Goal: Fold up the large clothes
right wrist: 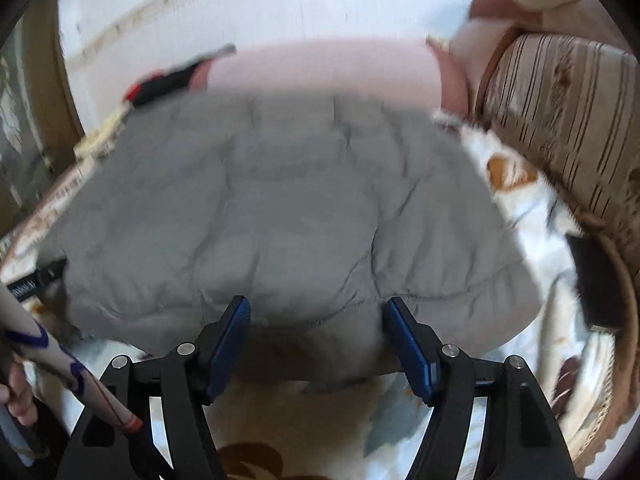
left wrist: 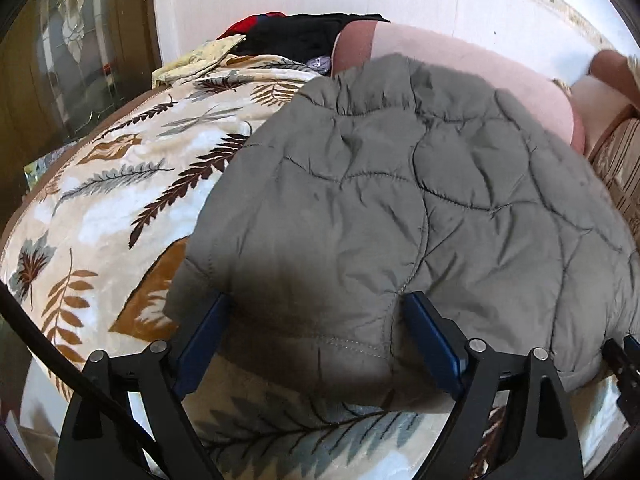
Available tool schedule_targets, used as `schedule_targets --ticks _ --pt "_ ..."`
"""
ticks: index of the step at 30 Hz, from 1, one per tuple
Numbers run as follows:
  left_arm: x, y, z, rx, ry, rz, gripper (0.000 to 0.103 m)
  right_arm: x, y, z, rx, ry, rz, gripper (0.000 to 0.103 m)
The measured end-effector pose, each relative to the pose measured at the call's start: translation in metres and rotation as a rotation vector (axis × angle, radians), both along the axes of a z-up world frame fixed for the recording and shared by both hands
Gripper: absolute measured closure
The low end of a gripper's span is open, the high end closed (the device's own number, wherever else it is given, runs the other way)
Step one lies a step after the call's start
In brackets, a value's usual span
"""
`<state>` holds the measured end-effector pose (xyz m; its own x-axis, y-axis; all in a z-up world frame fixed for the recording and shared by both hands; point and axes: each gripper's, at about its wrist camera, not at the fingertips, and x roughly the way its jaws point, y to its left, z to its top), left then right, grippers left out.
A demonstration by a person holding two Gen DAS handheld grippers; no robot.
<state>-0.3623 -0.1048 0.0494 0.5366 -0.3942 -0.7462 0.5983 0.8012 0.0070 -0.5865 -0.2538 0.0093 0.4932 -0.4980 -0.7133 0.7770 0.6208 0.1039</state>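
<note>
A grey quilted puffer jacket (left wrist: 400, 200) lies spread on the leaf-patterned cream blanket (left wrist: 100, 200) of the bed, its hem at the near edge. The left gripper (left wrist: 316, 340) and the right gripper (right wrist: 316, 340) both stand with jaws apart, straddling that hem without pinching it. The jacket looks soft, puffy, light and probably slippery, so a deep bite on the stitched hem near each corner should hold best.
</note>
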Motion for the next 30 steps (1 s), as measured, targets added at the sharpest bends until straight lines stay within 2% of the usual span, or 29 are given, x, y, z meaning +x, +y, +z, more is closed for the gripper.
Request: schedule_targets --ticks 3,5,8,9,11,13,15,20,25,30 --pt "-0.007 -0.004 0.0 0.026 -0.05 0.004 0.013 0.006 -0.006 -0.007 -0.008 0.028 0.014 0.026" --pt "-0.016 0.001 0.009 0.009 -0.108 0.006 0.014 0.004 -0.001 -0.004 -0.019 0.025 0.014 0.027" --pt "-0.038 0.005 0.025 -0.047 -0.177 -0.022 0.014 -0.009 0.015 0.015 -0.062 -0.059 0.019 0.03" --pt "-0.043 0.005 0.029 -0.066 -0.185 -0.04 0.014 -0.013 0.02 0.024 -0.111 -0.084 0.008 0.03" --pt "-0.055 -0.005 0.026 -0.052 -0.184 -0.104 0.014 -0.01 0.022 0.03 -0.151 -0.079 -0.012 0.029" --pt "-0.056 -0.019 0.012 -0.003 -0.136 -0.142 0.013 -0.003 0.013 0.02 -0.104 -0.039 -0.026 0.029" --pt "-0.046 -0.029 -0.007 0.04 -0.055 -0.14 0.01 0.007 0.0 -0.003 -0.01 0.018 -0.023 0.027" --pt "-0.051 -0.023 -0.004 0.035 -0.071 -0.136 0.008 0.01 0.008 -0.004 -0.041 0.042 0.003 0.024" --pt "-0.082 0.01 0.018 -0.029 -0.047 -0.15 0.008 -0.015 0.035 0.027 -0.066 -0.013 -0.04 0.025" --pt "-0.124 0.053 0.083 -0.136 -0.128 -0.18 0.008 -0.04 0.068 0.078 -0.082 -0.071 -0.034 0.025"
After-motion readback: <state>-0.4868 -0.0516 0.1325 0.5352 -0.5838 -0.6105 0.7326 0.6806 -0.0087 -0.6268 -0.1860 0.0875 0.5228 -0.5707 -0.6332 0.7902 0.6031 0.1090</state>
